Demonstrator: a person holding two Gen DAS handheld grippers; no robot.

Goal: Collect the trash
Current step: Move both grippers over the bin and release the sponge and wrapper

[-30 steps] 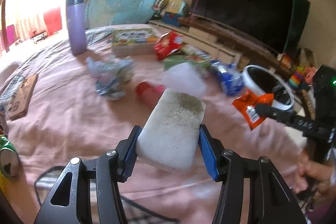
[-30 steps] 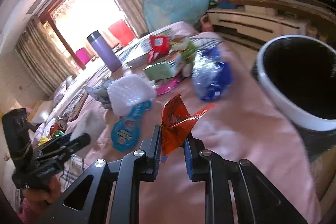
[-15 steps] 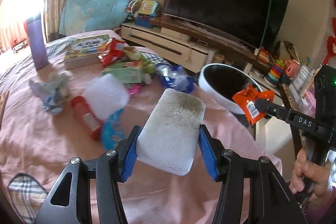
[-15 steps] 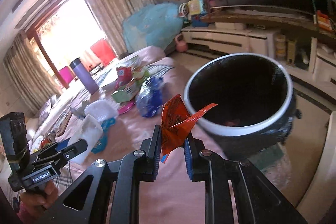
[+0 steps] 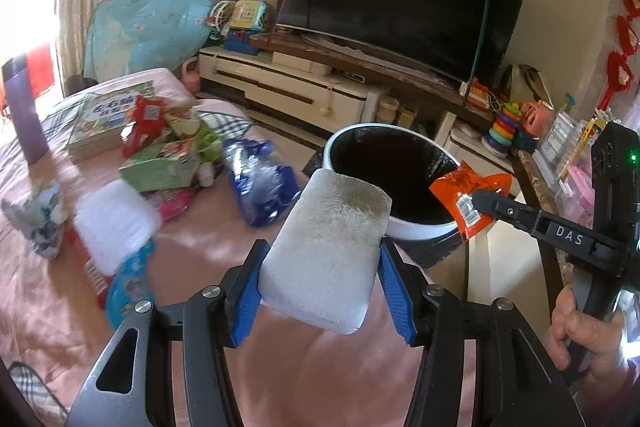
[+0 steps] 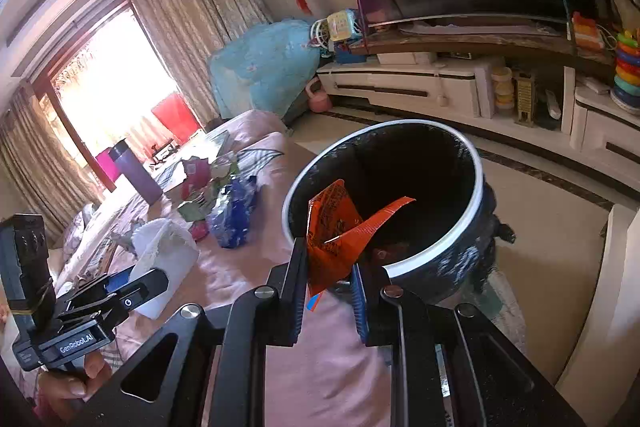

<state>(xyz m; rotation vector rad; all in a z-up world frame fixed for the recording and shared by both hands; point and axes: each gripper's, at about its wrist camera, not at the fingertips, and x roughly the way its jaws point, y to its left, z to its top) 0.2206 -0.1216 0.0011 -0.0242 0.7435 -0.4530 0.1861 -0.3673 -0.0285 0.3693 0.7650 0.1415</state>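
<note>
Just past the edge of the pink-covered table point(image 5: 208, 251) stands the white-rimmed bin point(image 6: 478, 187), over whose near rim the right claw point(image 6: 329, 269) grips an orange wrapper point(image 6: 336, 235), while the left claw point(image 5: 320, 281) beside it clamps a white foam block point(image 5: 328, 247); something small and dark lies inside the bin.

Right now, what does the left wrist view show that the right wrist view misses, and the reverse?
Only the left wrist view shows the green picture book on the pink cloth and the light blue round wrapper near the left claw.

Only the right wrist view shows the bright window with red chairs and a dim scrap low inside the bin.

Both show the white-rimmed black trash bin, the grey-white foam block in the left claw, the orange foil wrapper in the right claw at the bin's rim, and the purple tumbler.
</note>
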